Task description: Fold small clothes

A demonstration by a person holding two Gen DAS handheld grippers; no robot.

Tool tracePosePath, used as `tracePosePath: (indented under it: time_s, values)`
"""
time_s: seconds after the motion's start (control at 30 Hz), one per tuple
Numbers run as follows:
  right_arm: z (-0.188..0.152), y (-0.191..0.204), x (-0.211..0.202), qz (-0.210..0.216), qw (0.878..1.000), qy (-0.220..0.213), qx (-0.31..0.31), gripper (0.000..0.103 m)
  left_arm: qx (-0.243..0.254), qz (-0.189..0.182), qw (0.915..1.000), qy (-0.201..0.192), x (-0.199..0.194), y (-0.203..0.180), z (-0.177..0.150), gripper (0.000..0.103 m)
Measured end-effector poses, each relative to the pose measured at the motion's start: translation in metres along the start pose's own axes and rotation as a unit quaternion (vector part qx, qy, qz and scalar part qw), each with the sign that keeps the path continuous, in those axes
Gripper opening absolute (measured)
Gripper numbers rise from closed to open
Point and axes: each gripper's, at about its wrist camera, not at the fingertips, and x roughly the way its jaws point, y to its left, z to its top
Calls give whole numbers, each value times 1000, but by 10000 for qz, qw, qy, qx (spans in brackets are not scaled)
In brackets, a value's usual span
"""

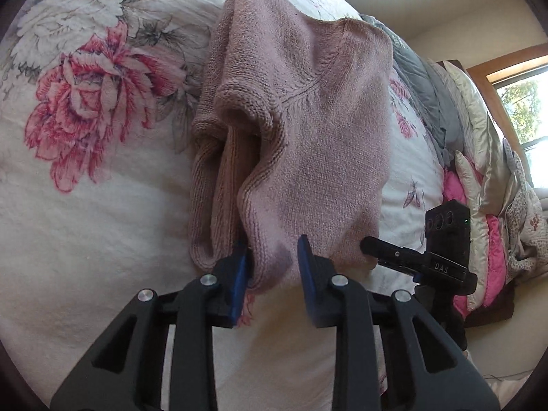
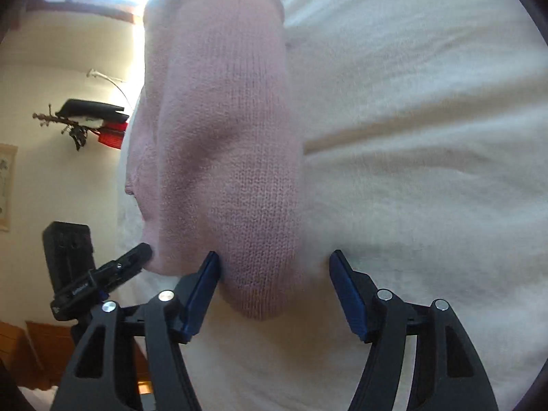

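Observation:
A pink knit sweater (image 1: 308, 130) lies folded lengthwise on a white bedspread with red flowers (image 1: 92, 109); a sleeve opening and ribbed edges show on its left side. My left gripper (image 1: 272, 270) is open, its blue pads either side of the sweater's near corner. In the right wrist view the sweater (image 2: 222, 137) is a rounded bundle stretching away. My right gripper (image 2: 275, 284) is open wide, and the sweater's near end rests between its fingers, close to the left pad (image 2: 205, 284). Each gripper shows at the other view's edge: the right gripper (image 1: 371, 245) and the left gripper (image 2: 142, 251).
Grey, cream and pink pillows and quilts (image 1: 479, 178) are piled along the bed's right side below a window (image 1: 524, 109). A wall shelf with dark and red items (image 2: 96, 120) hangs to the left in the right wrist view. Plain white bedspread (image 2: 428, 137) spreads to the right.

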Motion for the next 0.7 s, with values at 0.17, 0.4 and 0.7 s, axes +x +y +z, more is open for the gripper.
tracePosePath:
  time_s: [0.17, 0.4, 0.7]
  values:
    - [-4, 14, -10, 103, 9997, 14, -234, 28, 13, 316, 9995, -56, -7, 4, 6, 6]
    - [-8, 15, 5, -434, 9975, 251, -496, 26, 318, 658, 9972, -122, -3, 16, 3, 6]
    - [9, 64, -18, -1054, 9843, 153, -1411, 47, 697, 828, 9937, -291, -36, 3, 12, 27]
